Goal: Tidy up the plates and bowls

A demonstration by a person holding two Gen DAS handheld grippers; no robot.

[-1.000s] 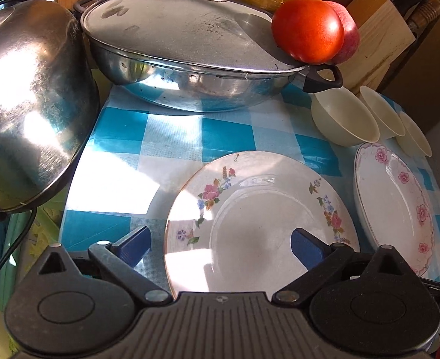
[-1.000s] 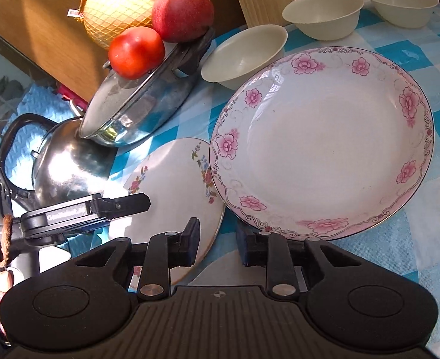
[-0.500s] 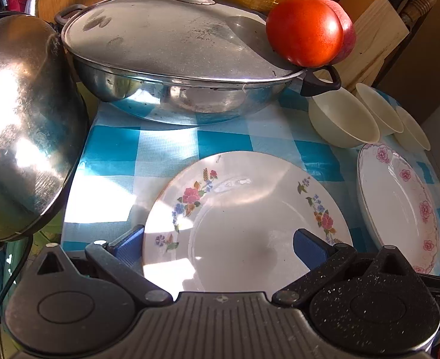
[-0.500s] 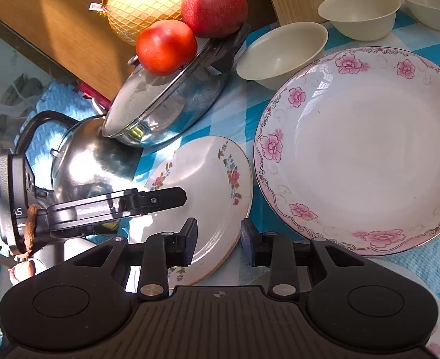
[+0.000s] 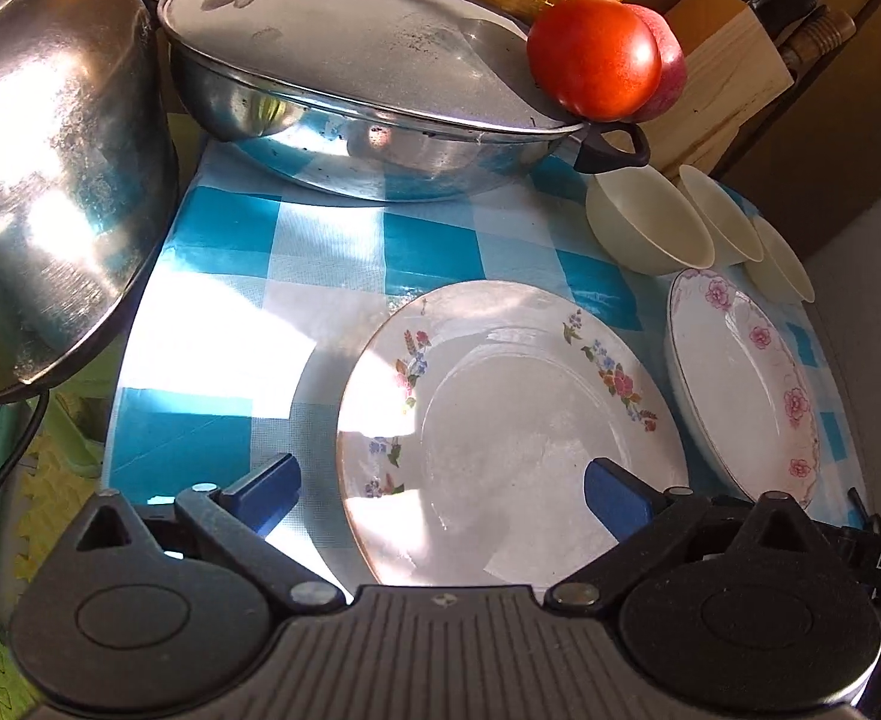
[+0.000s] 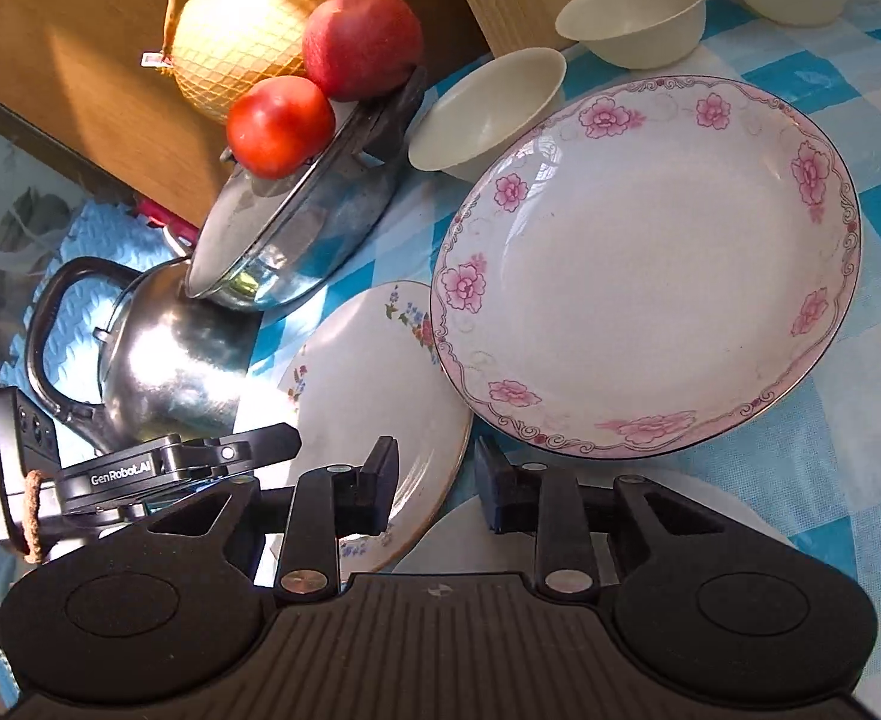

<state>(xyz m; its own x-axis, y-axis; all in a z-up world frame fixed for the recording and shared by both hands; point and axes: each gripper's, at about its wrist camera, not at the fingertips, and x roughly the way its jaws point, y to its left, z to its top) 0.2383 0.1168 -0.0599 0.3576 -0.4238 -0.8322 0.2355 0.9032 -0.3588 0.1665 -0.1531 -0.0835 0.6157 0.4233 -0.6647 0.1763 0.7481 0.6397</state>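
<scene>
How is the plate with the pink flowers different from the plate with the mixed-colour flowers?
The pink-flower plate is deeper, with a bowl-like well; the mixed-flower plate is flatter. The pink-flower plate has a scrolled line border with all-pink blooms; the mixed-flower plate has scattered multicolour sprigs. Both are white, round and lie empty on the checked cloth.

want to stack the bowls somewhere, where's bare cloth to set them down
Bare checked cloth lies between the lidded pan, kettle and small floral plate. It is crowded on the right: pink-flowered plate and three cream bowls sit close together.
</scene>
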